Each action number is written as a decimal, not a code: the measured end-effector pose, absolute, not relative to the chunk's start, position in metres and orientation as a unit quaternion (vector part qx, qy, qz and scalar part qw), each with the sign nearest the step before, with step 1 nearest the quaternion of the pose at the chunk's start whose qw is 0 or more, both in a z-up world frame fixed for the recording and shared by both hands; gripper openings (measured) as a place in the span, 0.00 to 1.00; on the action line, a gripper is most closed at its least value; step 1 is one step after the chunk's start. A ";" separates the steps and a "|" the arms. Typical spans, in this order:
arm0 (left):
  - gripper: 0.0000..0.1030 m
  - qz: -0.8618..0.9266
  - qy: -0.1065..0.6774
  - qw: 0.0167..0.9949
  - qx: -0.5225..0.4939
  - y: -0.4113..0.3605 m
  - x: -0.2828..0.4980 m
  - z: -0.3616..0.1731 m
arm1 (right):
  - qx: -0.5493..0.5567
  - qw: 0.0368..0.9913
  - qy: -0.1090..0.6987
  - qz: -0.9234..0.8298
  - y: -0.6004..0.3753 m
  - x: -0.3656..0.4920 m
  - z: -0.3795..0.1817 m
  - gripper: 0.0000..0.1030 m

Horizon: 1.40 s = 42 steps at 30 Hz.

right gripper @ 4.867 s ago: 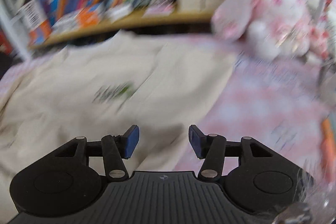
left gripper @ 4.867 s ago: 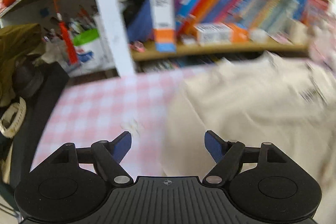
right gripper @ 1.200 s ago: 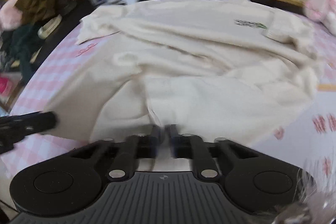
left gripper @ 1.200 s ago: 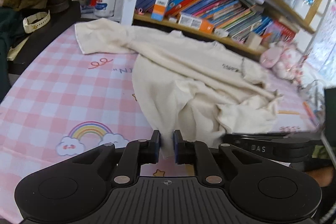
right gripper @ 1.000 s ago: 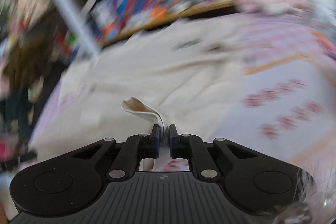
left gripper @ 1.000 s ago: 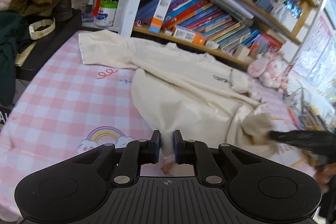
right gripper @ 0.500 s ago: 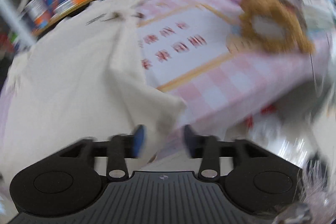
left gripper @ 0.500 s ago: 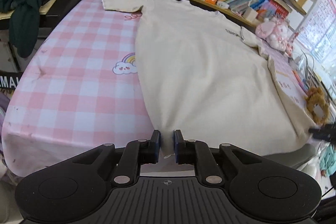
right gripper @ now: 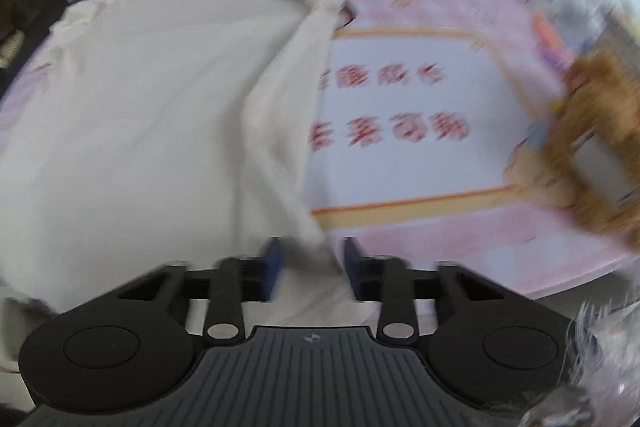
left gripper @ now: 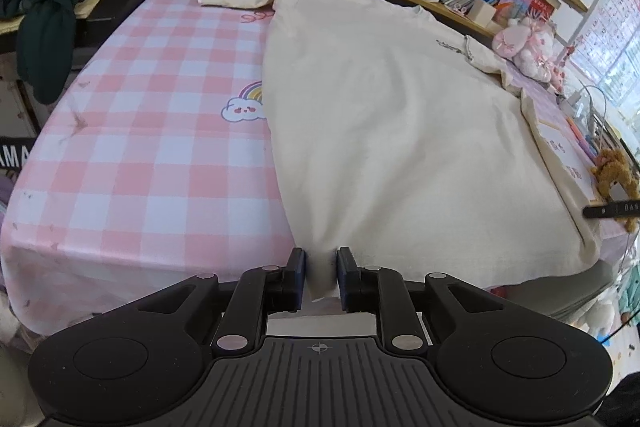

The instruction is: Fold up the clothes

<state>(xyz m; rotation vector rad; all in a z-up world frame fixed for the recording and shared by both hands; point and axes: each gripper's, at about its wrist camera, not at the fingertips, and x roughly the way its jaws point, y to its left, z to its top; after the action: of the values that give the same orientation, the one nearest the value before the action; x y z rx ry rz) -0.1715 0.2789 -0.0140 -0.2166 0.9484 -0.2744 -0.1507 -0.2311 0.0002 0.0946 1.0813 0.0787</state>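
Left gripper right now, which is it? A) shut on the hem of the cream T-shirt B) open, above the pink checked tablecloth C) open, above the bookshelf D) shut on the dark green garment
A: the left gripper has its jaws closed on the near hem of the cream T-shirt, at the table's front edge.

Both tools look alike. The left gripper (left gripper: 321,275) is matte black plastic: a ribbed central body with a small crosshair mark at its front edge, and two broad rounded lobes, each bearing a shallow circular disc. Angled black link arms run forward from silver rivet heads to short fingers (left gripper: 297,273) faced with dark blue pads. The right gripper (right gripper: 312,267) shows the same black ribbed shell, silver rivets and blue-padded fingers (right gripper: 273,263), blurred here.
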 end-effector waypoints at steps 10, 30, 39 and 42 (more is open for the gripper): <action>0.14 -0.149 0.457 0.869 -0.118 0.273 -0.177 -0.014 | 0.110 0.851 0.490 -0.152 -0.272 -0.205 0.006 0.05; 0.08 -0.089 0.438 0.875 -0.187 0.274 -0.175 -0.014 | 0.010 0.889 0.456 -0.039 -0.192 -0.188 0.001 0.27; 0.26 -0.240 0.410 0.875 -0.096 0.129 -0.136 0.022 | 0.007 0.883 0.469 -0.018 -0.189 -0.177 -0.013 0.27; 0.26 -0.271 0.416 0.866 -0.063 0.105 -0.142 0.022 | 0.003 0.882 0.471 -0.008 -0.190 -0.174 -0.014 0.28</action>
<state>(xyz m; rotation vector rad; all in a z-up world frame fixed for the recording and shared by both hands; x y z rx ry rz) -0.1421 0.1045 0.0224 -0.1324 0.8704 -0.5669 -0.1738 -0.1903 -0.0138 0.0063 0.9817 -0.0158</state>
